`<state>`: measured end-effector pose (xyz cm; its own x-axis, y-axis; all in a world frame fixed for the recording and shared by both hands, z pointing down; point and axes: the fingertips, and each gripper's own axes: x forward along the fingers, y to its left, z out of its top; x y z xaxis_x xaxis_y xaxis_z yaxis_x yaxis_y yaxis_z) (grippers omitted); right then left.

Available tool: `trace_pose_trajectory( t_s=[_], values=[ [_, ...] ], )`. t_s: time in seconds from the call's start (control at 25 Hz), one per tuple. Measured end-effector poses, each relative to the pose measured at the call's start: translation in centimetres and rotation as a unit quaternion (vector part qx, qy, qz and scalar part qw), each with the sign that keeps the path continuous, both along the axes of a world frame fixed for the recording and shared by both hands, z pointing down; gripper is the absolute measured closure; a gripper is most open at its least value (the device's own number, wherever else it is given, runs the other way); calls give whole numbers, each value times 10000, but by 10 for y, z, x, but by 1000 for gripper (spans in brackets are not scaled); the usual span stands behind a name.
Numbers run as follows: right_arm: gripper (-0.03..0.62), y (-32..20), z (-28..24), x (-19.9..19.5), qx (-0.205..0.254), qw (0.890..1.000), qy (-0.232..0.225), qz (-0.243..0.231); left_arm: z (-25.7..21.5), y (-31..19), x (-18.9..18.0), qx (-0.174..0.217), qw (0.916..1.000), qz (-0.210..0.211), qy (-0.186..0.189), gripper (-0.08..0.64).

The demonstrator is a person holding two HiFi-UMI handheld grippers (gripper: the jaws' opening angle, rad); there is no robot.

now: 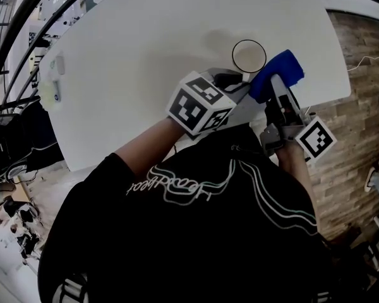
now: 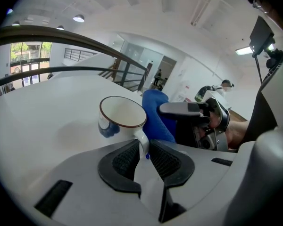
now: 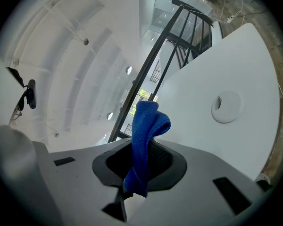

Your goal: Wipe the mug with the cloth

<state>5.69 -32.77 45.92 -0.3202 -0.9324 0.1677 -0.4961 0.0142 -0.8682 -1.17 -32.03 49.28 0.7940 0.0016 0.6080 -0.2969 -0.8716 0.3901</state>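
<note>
Hold the left gripper (image 2: 144,149) pinched on the handle of the mug (image 2: 121,118), rim level. Bring the cloth (image 3: 148,121), clamped as a bunched fold in the right gripper (image 3: 141,152), flat against the mug wall just beside it. Sweep round, no jabbing, to avoid twisting the handle in the pads. Mug: white, thin dark rim, blue mark on the side, empty inside, over the near right part of the white table (image 1: 145,55). Resting or lifted: unclear.
</note>
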Motion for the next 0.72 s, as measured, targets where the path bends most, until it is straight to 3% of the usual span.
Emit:
trace_pose_trajectory(
  t_s=[0.2, 0.48, 0.6, 0.72],
  values=[
    [535, -4, 3, -3, 21, 9999, -117, -33, 0, 5, 1, 79, 10000, 25, -23, 485],
    [535, -14, 18, -6, -423, 9976, 486, -264, 0, 4, 1, 129, 9998, 124, -31, 485],
    [535, -14, 34, -4, -844, 9902, 956, -572, 0, 3, 1, 153, 9998, 155, -20, 485],
    [535, -17, 46, -3, -1198, 9742, 1523, -1157, 0, 4, 3, 151, 9997, 185, -24, 485]
  ],
)
